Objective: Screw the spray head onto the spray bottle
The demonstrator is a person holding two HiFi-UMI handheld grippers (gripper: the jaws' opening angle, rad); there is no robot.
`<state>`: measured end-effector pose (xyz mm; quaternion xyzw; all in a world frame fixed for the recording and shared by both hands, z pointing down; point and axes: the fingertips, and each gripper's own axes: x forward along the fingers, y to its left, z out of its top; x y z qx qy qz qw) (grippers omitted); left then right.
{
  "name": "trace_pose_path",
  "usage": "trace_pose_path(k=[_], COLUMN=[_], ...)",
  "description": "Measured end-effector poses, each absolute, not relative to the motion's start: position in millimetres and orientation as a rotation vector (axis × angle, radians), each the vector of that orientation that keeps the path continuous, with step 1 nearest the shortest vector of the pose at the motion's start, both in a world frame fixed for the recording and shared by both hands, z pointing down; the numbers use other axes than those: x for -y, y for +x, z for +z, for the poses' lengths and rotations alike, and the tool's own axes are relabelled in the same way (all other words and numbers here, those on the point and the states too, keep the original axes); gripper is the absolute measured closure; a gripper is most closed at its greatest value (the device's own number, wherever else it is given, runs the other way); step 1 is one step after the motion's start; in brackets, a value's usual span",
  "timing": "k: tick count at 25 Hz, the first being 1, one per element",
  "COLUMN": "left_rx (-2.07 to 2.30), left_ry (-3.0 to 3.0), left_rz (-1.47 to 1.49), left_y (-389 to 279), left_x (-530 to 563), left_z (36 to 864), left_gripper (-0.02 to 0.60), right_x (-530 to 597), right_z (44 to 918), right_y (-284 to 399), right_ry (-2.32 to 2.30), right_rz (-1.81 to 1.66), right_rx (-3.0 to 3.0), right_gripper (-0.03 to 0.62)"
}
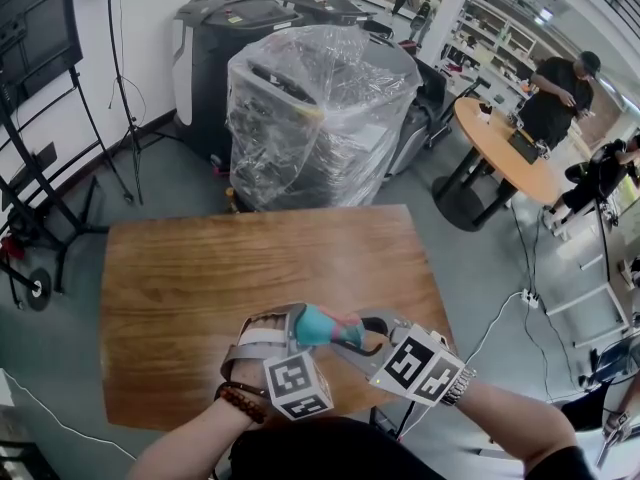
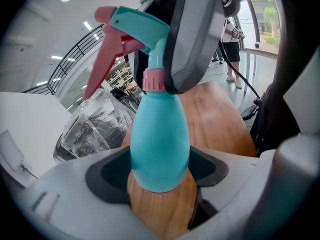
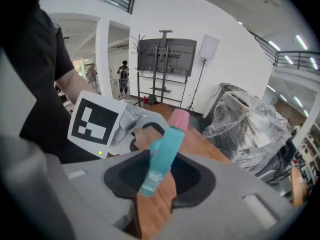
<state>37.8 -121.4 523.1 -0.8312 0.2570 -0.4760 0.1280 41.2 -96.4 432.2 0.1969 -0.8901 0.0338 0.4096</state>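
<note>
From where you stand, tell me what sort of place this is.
Likely an open-plan lab or office workspace: a plastic-wrapped machine, a television on a stand, and people at a round table.

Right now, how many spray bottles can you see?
1. The spray bottle is held above the table, left gripper on its body, right gripper on its spray head. None seems hidden.

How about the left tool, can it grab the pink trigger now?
Probably not: the left tool is busy gripping the spray bottle, and the right tool clamps the spray head.
</note>
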Motion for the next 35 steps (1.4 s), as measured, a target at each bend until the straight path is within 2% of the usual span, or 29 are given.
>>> trace_pose_path(k=[4, 12, 15, 19, 21, 24, 32, 35], left_rx=[-0.802, -0.844, -0.816, -0.810, -0.806, -0.813, -0.852, -0.858], left_ry=[-2.378, -2.125, -2.067, -2.144, -2.176, -2.232, -2.402, -2.445], left_rz=[-1.339, -1.404, -1.448, -1.442, -1.443, -1.443, -1.417, -1.413], left_y=[36.6, 28.3, 25.2, 29.6, 31.1, 31.9, 24.7, 20.0], left_x=[125.6, 137.1, 137.2, 132.6, 130.1, 128.4, 131.2, 132.7], left_z=[514.5, 510.6, 519.3, 522.8, 523.9, 530.0, 542.2, 544.7], left_gripper=[0.210, 0.218, 0.218, 0.216, 0.216, 0.215, 0.213, 0.213], right_x=[104.8, 116.2, 116.0, 116.0, 118.0, 119.2, 103.9, 101.7], right_z=[429.8, 448.2, 453.8, 454.2, 452.8, 450.2, 441.8, 429.0], right_y=[47.8, 63.1, 65.7, 71.3, 74.3, 78.3, 97.6, 101.2], right_ry=[0.603, 0.927, 0.927, 0.941, 0.961, 0.975, 0.998, 0.942], right_rz=[0.360, 1.579, 1.846, 1.810, 1.778, 1.765, 1.637, 1.322], right_rx=[2.320, 2.210, 2.146, 2.172, 2.190, 2.210, 2.216, 2.325], right_gripper=[0.471, 0.469, 0.468, 0.463, 0.401, 0.359, 0.305, 0.301])
